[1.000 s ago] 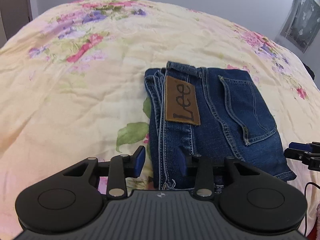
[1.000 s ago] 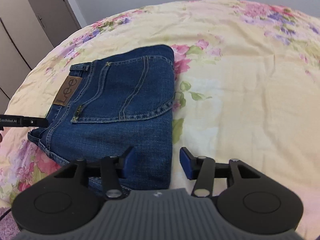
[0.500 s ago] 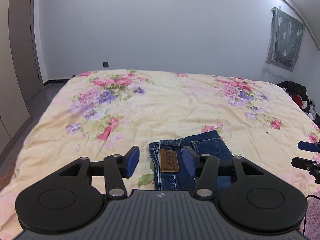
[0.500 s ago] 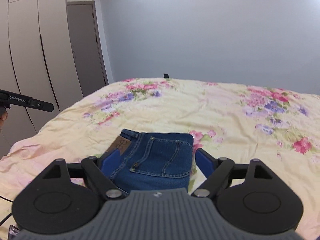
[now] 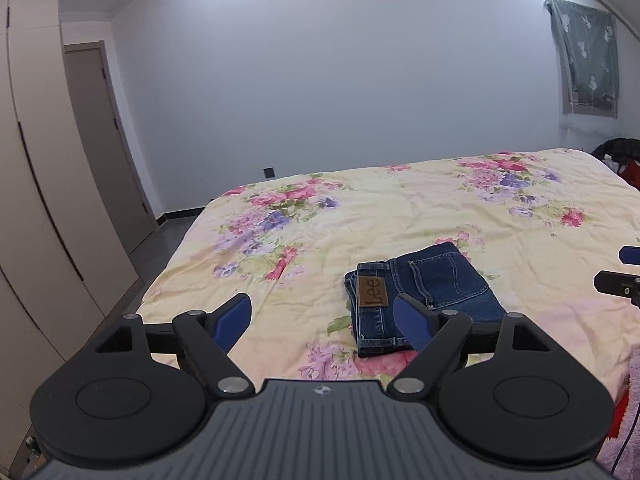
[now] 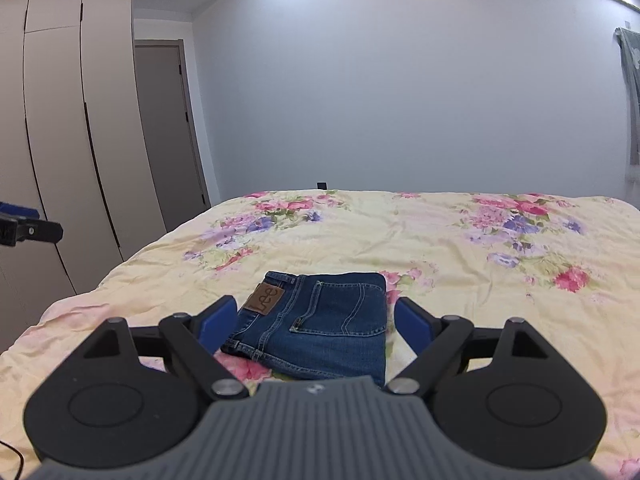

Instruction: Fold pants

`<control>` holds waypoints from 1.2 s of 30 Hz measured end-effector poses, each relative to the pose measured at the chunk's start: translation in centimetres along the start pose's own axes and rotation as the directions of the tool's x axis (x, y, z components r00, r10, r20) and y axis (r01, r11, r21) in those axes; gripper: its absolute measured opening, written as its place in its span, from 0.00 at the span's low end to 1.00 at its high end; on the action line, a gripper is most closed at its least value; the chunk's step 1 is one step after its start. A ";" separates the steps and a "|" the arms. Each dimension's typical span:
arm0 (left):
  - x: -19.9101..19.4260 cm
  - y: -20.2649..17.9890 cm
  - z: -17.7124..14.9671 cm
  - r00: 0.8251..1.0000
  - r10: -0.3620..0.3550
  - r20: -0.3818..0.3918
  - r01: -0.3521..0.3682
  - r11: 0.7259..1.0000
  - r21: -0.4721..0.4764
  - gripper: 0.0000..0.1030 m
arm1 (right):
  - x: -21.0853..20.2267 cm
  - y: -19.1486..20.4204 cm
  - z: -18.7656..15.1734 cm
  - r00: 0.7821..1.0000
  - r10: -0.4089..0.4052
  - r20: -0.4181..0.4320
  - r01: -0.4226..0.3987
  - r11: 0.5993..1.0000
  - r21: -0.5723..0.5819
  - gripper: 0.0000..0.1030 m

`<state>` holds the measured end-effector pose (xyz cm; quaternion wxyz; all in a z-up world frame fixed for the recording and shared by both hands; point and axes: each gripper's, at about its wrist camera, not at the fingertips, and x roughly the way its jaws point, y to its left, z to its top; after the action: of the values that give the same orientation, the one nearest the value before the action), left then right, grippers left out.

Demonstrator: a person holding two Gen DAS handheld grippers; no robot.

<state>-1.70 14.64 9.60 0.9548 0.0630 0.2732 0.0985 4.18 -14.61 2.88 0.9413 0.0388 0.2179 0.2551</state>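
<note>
The blue jeans [image 5: 424, 296] lie folded into a compact rectangle on the floral bedspread [image 5: 400, 216], brown leather patch up. They also show in the right wrist view [image 6: 320, 320]. My left gripper [image 5: 322, 320] is open and empty, held above and short of the jeans' left edge. My right gripper [image 6: 316, 320] is open and empty, raised above the near edge of the jeans. Each gripper's tip shows at the edge of the other's view: the right gripper [image 5: 624, 280] and the left gripper [image 6: 28, 228].
A wardrobe [image 6: 60, 160] and a door [image 6: 168, 128] stand left of the bed. A curtain [image 5: 584, 52] hangs on the right wall. Dark and red things [image 5: 620, 160] lie past the bed's far right corner. A purple fluffy cloth [image 5: 628, 412] is at lower right.
Both grippers have lifted and drawn back from the jeans, tilting up so the room shows. Their jaws have opened wider. The jeans stay folded on the bed.
</note>
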 end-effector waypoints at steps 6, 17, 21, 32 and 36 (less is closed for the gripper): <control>0.2 -1.8 -3.8 0.998 0.050 -0.037 -0.054 0.991 -0.121 0.92 | -0.9 0.6 -3.7 0.998 -0.061 -0.024 0.061 0.998 0.014 0.80; 5.2 -7.8 -7.2 0.990 -0.038 -0.139 0.013 0.984 -0.179 0.92 | 0.7 1.1 -7.0 0.982 -0.156 -0.111 0.154 0.988 -0.028 0.80; 7.4 -9.5 -8.0 0.976 -0.058 -0.212 0.023 0.986 -0.164 0.92 | 2.7 0.0 -8.2 0.972 -0.138 -0.190 0.145 0.989 0.024 0.80; 9.3 -10.8 -8.5 0.960 -0.063 -0.272 0.027 0.991 -0.134 0.92 | 5.6 -0.6 -9.1 0.961 -0.122 -0.247 0.136 0.990 0.040 0.80; 9.1 -10.8 -8.5 0.960 -0.064 -0.272 0.029 0.991 -0.133 0.92 | 5.6 -0.6 -9.1 0.963 -0.119 -0.243 0.132 0.991 0.036 0.80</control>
<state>3.00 6.74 -4.12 0.9116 -0.0191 0.3981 0.1011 4.86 -12.66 -7.57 0.9209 0.0181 0.3388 0.1921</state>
